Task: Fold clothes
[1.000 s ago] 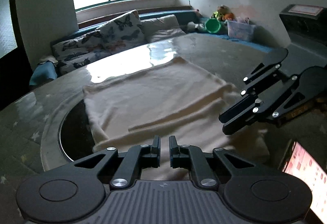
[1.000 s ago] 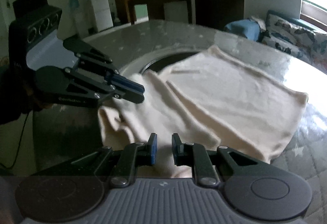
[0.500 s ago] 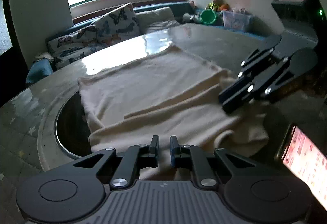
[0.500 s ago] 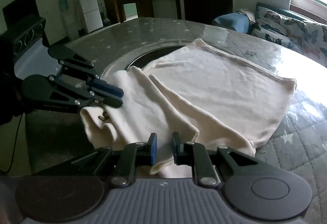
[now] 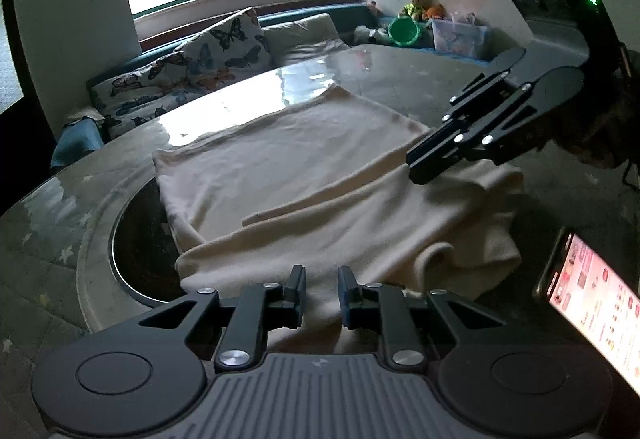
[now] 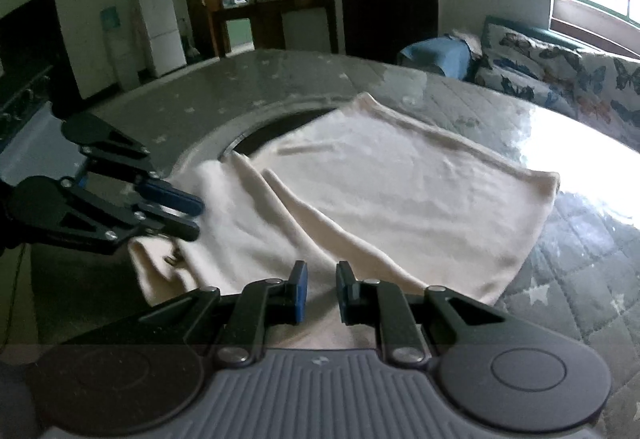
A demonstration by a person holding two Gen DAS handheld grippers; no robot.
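Both grippers are hovering low over a cream cloth (image 5: 304,167) that is lying on a round table (image 5: 60,223). Left gripper (image 5: 321,285) is opening its jaws at this moment; a narrow gap is showing between its pads, with the near hem of the cloth running under and between them, and the pads are not pressing on the fabric. From the right wrist view the same left gripper (image 6: 192,213) is pointing across at the bunched left corner of the cloth, its two fingers slightly parted. Right gripper (image 6: 320,285) is keeping a narrow gap too; cloth is showing through that gap, but whether the pads are pinching it cannot be told from either view. In the left wrist view the right gripper (image 5: 418,167) is reaching in from the right with its tip at the cloth's raised right edge.

The cloth is lying mostly flat across the far half, with its far corners spread out on the glossy tabletop. Its near part is doubled over in a long fold running diagonally, and the near corners are sagging into loose, rumpled lumps. One side is overlapping a dark round inset (image 5: 140,247) in the table. A lit phone (image 5: 596,303) is lying just right of the cloth.
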